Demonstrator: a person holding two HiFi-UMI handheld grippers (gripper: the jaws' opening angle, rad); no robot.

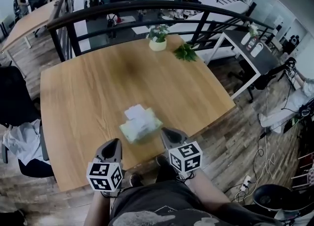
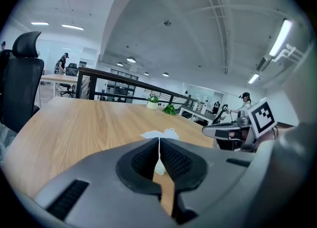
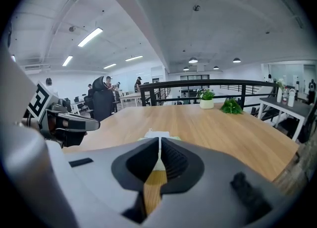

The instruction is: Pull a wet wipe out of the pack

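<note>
A pale green wet wipe pack point(image 1: 141, 129) lies near the front edge of the wooden table point(image 1: 88, 97), with a white wipe point(image 1: 137, 113) sticking up from its top. My left gripper point(image 1: 114, 146) hovers just left of the pack and short of it, jaws shut with nothing in them. To the right of the pack, my right gripper point(image 1: 168, 135) is also shut and empty. In the left gripper view the wipe point(image 2: 161, 134) shows just beyond the closed jaws point(image 2: 159, 145). The pack point(image 3: 159, 134) lies straight ahead of the closed jaws point(image 3: 159, 145) in the right gripper view.
A white potted plant point(image 1: 157, 37) and a loose green sprig point(image 1: 185, 52) sit at the table's far edge by a black railing point(image 1: 147, 13). A black office chair point(image 1: 14, 102) stands at the left. A smaller dark table point(image 1: 250, 53) is at the right.
</note>
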